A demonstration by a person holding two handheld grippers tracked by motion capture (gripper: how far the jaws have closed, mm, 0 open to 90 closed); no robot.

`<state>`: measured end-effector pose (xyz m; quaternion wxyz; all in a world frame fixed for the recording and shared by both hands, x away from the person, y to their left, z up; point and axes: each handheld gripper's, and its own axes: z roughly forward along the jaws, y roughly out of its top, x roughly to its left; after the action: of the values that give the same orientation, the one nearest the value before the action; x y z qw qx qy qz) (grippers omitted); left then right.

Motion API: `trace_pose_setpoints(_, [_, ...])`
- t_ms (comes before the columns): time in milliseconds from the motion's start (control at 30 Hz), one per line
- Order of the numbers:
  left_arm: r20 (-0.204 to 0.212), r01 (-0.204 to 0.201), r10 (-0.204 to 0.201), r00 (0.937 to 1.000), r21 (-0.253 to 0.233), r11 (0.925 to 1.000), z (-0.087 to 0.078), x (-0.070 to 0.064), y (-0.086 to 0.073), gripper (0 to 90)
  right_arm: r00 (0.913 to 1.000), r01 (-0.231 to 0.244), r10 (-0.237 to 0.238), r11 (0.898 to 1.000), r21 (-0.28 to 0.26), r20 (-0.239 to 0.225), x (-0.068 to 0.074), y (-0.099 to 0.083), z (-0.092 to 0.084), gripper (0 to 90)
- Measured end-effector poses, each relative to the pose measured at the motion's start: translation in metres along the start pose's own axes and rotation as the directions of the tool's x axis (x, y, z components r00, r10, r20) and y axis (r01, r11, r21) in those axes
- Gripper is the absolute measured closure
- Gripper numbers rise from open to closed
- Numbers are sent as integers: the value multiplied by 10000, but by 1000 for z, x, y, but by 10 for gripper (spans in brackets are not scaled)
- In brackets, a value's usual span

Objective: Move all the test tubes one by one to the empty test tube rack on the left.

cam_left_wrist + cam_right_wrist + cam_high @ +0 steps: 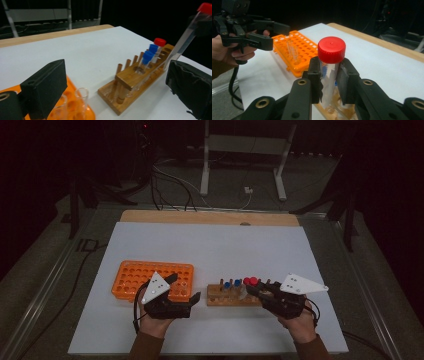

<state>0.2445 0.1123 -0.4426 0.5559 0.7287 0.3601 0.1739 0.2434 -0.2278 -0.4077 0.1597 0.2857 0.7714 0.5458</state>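
Right gripper view: red-capped tube upright, cap up.

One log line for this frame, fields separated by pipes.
right tool: shut on red-capped tube, tilted over wooden rack | left tool: open, empty, near orange rack | wooden rack: two blue-capped tubes

Wooden rack on the bench, plastic rack just left of it, capped tubes standing in the wooden rack, left claw between the racks, right claw over the wooden rack's right end, clamped on a tube.
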Motion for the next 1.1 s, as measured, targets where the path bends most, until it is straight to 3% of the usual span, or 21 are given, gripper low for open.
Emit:
trace_pose_setpoints(233, [600, -400, 386, 9975, 232, 9989, 10, -17, -2, 98, 9994, -10, 13, 9999, 100, -338, 9, 0, 9, 748])
trace_pose_setpoints(567, [1474, -1154, 1045, 9835, 675, 9910, 28, -44, -5, 288, 9964, 7, 36, 9987, 505, -851, 23, -4, 27, 747])
trace_pose_setpoints(800, [2321, -1595, 1357, 9632, 873, 9833, 35, -55, -7, 519, 9940, 93, -22, 9979, 641, -1093, 29, -5, 34, 747])
trace_pose_setpoints(1100, [2373, -2076, 1803, 9546, 956, 9735, 35, -59, -6, 731, 9895, 70, 38, 9973, 738, -1445, 35, -8, 40, 747])
